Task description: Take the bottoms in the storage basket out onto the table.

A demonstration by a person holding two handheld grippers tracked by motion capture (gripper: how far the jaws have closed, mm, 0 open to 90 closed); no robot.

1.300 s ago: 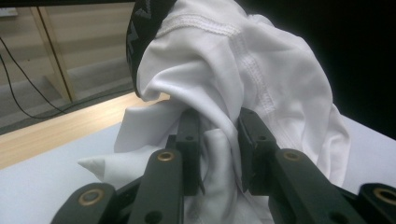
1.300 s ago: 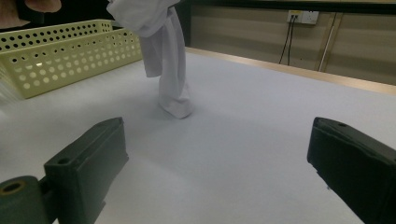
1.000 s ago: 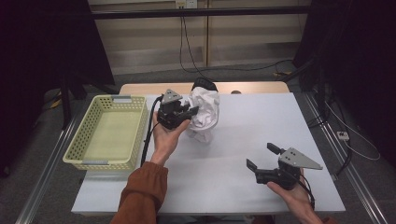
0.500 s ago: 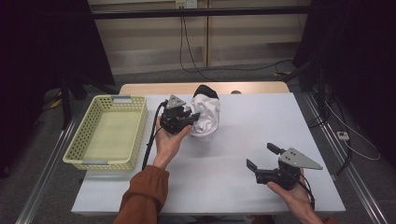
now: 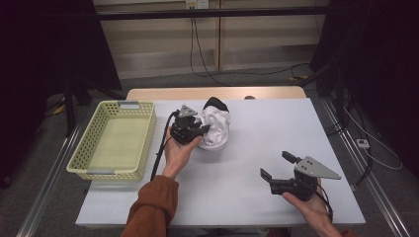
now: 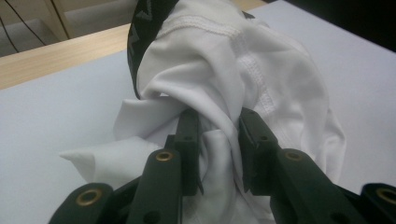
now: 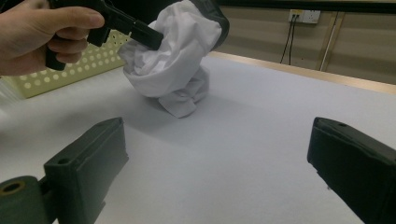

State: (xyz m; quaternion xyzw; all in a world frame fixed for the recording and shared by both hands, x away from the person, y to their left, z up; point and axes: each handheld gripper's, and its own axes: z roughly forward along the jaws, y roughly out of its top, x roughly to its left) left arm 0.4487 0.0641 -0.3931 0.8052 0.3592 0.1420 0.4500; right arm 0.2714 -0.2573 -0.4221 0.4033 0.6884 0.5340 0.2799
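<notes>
Left gripper pinched the white garment, bunched on the table near the far edge beside the basket; right gripper idle, spread, near edge; basketing judged undone.

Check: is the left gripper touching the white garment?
Touching. In the left gripper view, the left gripper has both black jaws pinching a fold of the white garment between them.

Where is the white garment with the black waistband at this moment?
In the high view the white garment is at the table's far middle, just right of the yellow basket, pinched by the left claw.
</notes>
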